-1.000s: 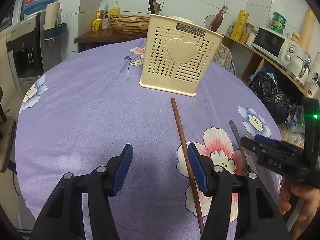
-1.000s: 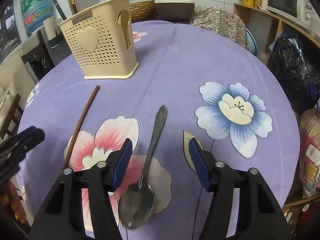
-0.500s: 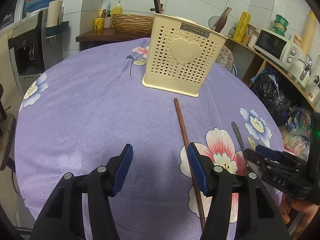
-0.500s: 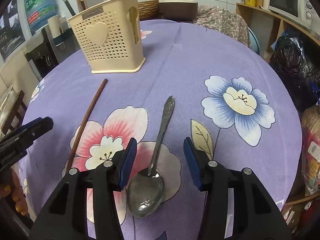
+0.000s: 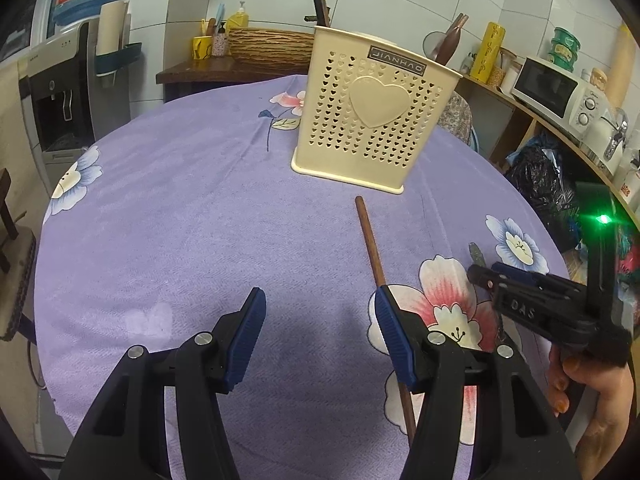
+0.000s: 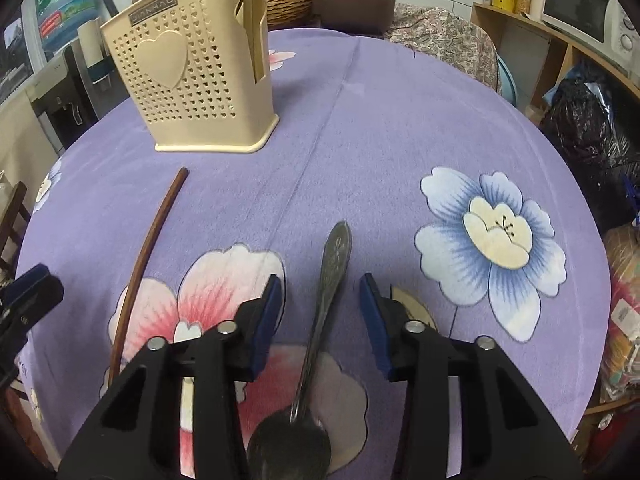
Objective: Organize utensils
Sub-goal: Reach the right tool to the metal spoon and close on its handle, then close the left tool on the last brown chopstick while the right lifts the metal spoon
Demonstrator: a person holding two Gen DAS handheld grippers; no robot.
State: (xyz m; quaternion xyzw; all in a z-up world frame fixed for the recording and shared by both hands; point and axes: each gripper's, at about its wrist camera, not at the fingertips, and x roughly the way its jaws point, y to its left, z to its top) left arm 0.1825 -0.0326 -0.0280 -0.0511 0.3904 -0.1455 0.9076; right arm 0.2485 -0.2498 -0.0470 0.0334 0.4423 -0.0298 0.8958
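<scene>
Change since earlier frames: the right gripper has been brought forward along the metal spoon, so that its jaws now flank the handle rather than the neck near the bowl; its jaws have just been closing.
Right gripper, jaws: partly open, narrowed from the earlier frames; the spoon handle lies between the blue pads, with a gap seen on each side; nothing is gripped.
Left gripper, jaws: held about half open over bare cloth; nothing is held; unchanged from the earlier frames.
Left gripper, contact: the wooden chopstick passes under or just beside its right finger; touching cannot be told.
Landmark: cream utensil holder, perforated with hearts, upright on the purple flowered tablecloth.
Wooden chopstick, place: flat on the cloth, near tip just in front of the holder's base, running from it toward the grippers.
Metal spoon, place: flat on the cloth, well in front of the holder and to the right of the chopstick, handle tip pointed toward the holder, bowl nearest the camera.
Right hand: seen in the left view, wrapped around the right gripper's handle.
</scene>
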